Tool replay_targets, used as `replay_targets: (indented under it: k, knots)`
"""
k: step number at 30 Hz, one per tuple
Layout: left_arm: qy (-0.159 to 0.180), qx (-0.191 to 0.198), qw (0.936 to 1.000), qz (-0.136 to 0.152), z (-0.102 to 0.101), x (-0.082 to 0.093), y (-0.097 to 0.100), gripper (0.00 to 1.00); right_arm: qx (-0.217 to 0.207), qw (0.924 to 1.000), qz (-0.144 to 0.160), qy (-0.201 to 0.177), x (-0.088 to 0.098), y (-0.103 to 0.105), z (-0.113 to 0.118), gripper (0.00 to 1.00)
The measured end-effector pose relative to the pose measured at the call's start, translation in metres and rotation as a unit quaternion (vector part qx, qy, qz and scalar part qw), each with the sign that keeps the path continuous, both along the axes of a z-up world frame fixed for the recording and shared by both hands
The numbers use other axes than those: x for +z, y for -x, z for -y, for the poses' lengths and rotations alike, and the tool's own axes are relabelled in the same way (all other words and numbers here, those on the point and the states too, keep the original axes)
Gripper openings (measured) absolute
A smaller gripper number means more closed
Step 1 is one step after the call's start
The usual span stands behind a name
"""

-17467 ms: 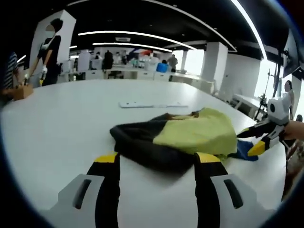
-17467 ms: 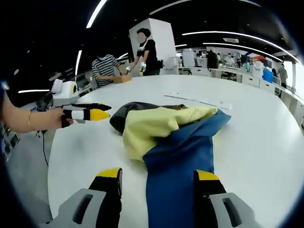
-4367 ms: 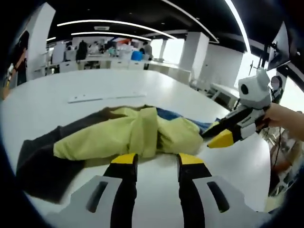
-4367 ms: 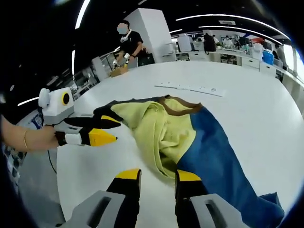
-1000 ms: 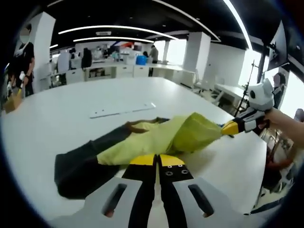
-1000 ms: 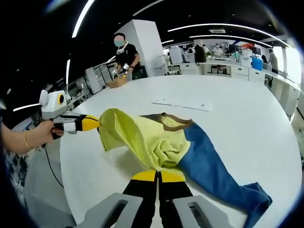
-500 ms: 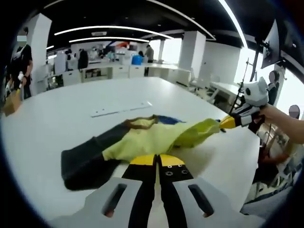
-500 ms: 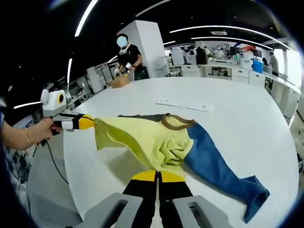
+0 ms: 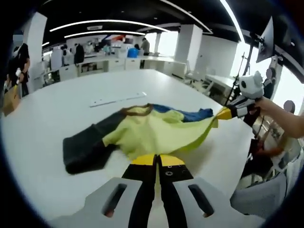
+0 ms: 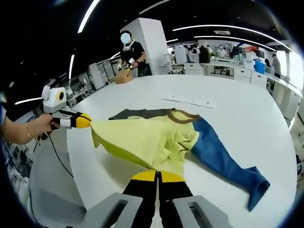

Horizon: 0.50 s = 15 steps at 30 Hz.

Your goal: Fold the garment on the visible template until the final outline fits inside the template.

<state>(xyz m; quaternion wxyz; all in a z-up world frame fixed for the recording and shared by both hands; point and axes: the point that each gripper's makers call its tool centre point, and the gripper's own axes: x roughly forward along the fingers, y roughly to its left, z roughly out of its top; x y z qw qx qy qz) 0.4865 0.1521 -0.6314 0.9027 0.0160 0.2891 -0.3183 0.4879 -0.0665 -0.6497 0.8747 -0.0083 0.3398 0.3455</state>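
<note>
White table [image 9: 57,102] lies bare around the garment [image 9: 147,133], both tongs [image 9: 157,160] [image 10: 158,176] clamped on its yellow hem.

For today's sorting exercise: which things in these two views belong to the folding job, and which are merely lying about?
Part of the job:
garment
left gripper, shut on the garment's hem
right gripper, shut on the garment's hem
white table under the garment

Just lying about:
flat white strip beyond the garment
cardboard box at the table's far edge
</note>
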Motion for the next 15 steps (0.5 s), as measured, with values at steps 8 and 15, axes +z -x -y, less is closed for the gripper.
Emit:
replay_targets:
  k: [8, 15]
  knots:
    - [-0.021, -0.02, 0.9995, -0.015, -0.001, -0.01, 0.023, 0.0, -0.003, 0.9998, -0.017, -0.008, -0.011, 0.024, -0.002, 0.0]
    - [-0.04, -0.033, 0.9981, -0.033, -0.003, -0.023, 0.044, 0.0, -0.003, 0.9991, -0.041, -0.013, -0.027, 0.046, -0.006, 0.0]
